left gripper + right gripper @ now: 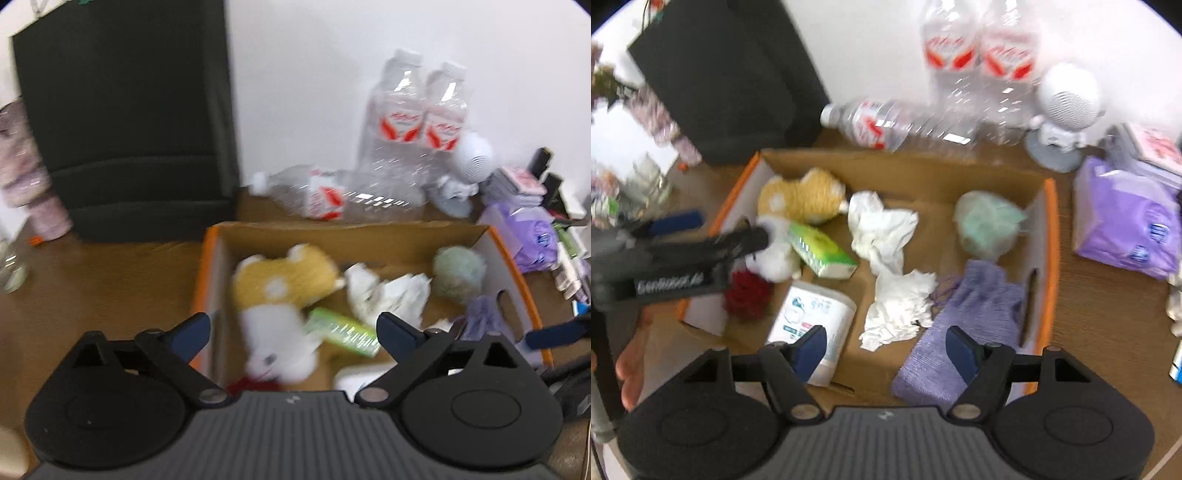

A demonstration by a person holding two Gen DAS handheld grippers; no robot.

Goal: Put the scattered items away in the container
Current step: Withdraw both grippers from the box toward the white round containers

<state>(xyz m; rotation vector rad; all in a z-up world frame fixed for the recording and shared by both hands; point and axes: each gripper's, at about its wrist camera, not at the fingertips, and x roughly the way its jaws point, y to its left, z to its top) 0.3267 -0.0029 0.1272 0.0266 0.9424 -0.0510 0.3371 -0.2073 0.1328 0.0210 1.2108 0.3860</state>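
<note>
Both tongs, left (293,326) and right (884,349), hang apart and empty over the cardboard box (1051,236) already holding the scattered items, so next comes fetching any leftover from the desk (1108,314).

water bottles (955,55), white speaker (1067,99), dark bag (122,110)

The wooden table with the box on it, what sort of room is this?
Probably a home living room or study: a brown wooden table against a white wall, holding clear water bottles, a purple tissue pack and a cardboard box of household clutter.
</note>
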